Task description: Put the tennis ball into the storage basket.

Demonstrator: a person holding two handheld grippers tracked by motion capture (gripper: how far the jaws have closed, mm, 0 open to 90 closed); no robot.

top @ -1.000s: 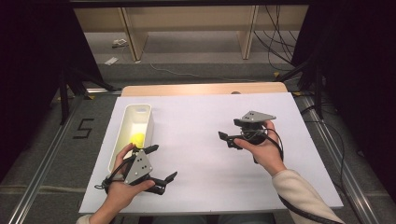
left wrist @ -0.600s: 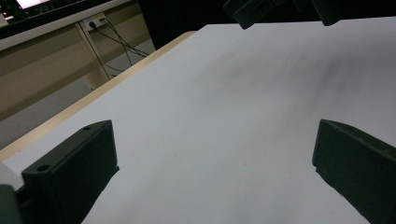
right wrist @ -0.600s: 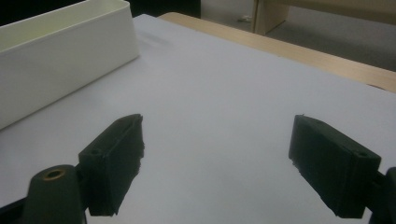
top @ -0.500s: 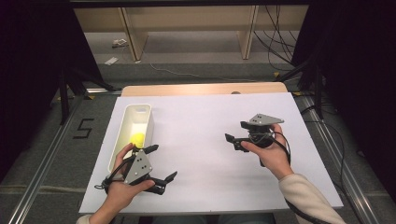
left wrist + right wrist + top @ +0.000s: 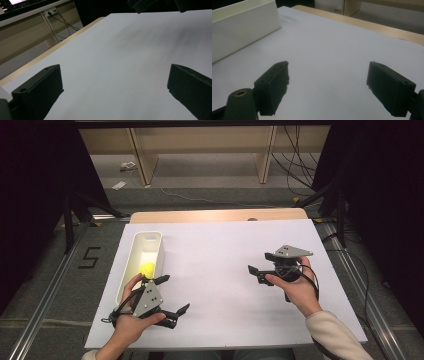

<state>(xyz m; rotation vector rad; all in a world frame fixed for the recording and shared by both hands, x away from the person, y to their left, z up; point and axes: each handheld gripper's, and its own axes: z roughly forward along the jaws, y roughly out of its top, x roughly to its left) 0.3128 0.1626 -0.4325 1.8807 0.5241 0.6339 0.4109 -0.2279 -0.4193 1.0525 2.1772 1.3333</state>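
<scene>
1. The left claw [image 5: 174,294] is held low over the near left part of the table [image 5: 225,250], just beside the near end of a long white bin [image 5: 127,270].
2. The jaws of the left claw are spread wide apart, and nothing is held between them; in the left gripper view [image 5: 115,92] only bare white table surface is seen between the two black jaws.
3. The right claw [image 5: 260,268] is held above the right half of the table, well apart from the left claw, with its jaws pointed toward the bin.
4. The right claw is likewise released: in the right gripper view [image 5: 328,86] the jaws stand wide apart with only the white surface between them.
5. A small yellow object [image 5: 147,269] is seen lying inside the bin, toward its near half; its exact kind cannot be told.
6. The yellow object is touched by neither claw; the left claw is the nearer of the two to it.
7. In the right gripper view the white wall of the bin [image 5: 242,27] is seen at the upper left, well beyond the jaws.
8. The bin rests lengthwise along the left side of the table.
</scene>
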